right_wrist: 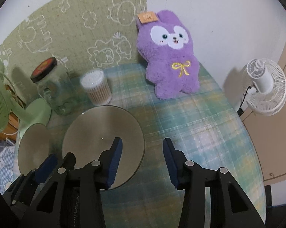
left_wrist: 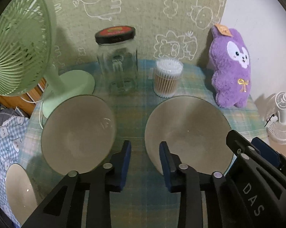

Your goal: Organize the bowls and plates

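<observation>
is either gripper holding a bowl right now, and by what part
Nothing is held. The left gripper is open between the two bowls; the right gripper is open too.

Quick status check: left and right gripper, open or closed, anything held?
Left gripper: open, holding nothing, hovering between the two bowls.
Right gripper: open, holding nothing, at the right bowl's edge.

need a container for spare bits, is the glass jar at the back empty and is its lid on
Lid on: the glass jar stands upright with its black lid capping the top. It looks empty, the clear glass showing the cloth behind, though blur hides small contents.
</observation>
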Demonstrator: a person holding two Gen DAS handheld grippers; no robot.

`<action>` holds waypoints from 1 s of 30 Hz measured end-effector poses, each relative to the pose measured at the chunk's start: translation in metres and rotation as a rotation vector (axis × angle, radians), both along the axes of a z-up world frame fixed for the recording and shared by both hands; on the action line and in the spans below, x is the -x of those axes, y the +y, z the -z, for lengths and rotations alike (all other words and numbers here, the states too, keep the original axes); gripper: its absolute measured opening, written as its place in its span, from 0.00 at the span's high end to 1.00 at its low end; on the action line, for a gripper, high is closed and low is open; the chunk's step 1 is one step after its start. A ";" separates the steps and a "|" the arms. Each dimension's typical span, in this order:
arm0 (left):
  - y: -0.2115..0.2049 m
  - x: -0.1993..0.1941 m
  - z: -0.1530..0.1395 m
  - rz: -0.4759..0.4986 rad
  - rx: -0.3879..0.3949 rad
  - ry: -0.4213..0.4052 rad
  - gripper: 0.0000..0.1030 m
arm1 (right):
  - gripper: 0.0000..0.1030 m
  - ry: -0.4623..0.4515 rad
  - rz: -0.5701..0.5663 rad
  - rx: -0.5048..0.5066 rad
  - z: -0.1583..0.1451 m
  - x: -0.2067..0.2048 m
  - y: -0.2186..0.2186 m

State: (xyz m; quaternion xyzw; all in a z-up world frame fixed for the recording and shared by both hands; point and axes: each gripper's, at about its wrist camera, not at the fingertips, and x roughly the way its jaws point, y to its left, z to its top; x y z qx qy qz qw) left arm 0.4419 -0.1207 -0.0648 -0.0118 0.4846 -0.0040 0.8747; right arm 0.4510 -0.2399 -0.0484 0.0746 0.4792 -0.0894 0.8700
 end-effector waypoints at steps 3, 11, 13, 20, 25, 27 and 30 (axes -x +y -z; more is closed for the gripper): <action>-0.005 -0.004 0.006 -0.003 -0.015 0.007 0.84 | 0.72 0.016 -0.019 0.007 0.008 -0.007 -0.002; -0.013 -0.009 0.012 -0.008 -0.078 -0.004 0.91 | 0.90 0.067 -0.060 -0.050 0.026 -0.021 -0.006; -0.013 -0.009 0.012 -0.007 -0.079 -0.004 0.92 | 0.90 0.066 -0.061 -0.049 0.026 -0.021 -0.005; -0.009 -0.002 0.009 -0.006 -0.068 0.003 0.92 | 0.90 0.063 -0.082 -0.025 0.019 -0.012 0.001; -0.003 0.017 0.002 0.005 -0.070 -0.005 0.92 | 0.90 0.057 -0.074 -0.025 0.010 0.006 0.005; 0.003 0.027 -0.002 0.010 -0.070 -0.009 0.92 | 0.90 0.053 -0.073 -0.020 0.005 0.018 0.009; 0.013 0.049 -0.008 0.016 -0.070 -0.015 0.92 | 0.90 0.050 -0.071 -0.018 -0.001 0.038 0.019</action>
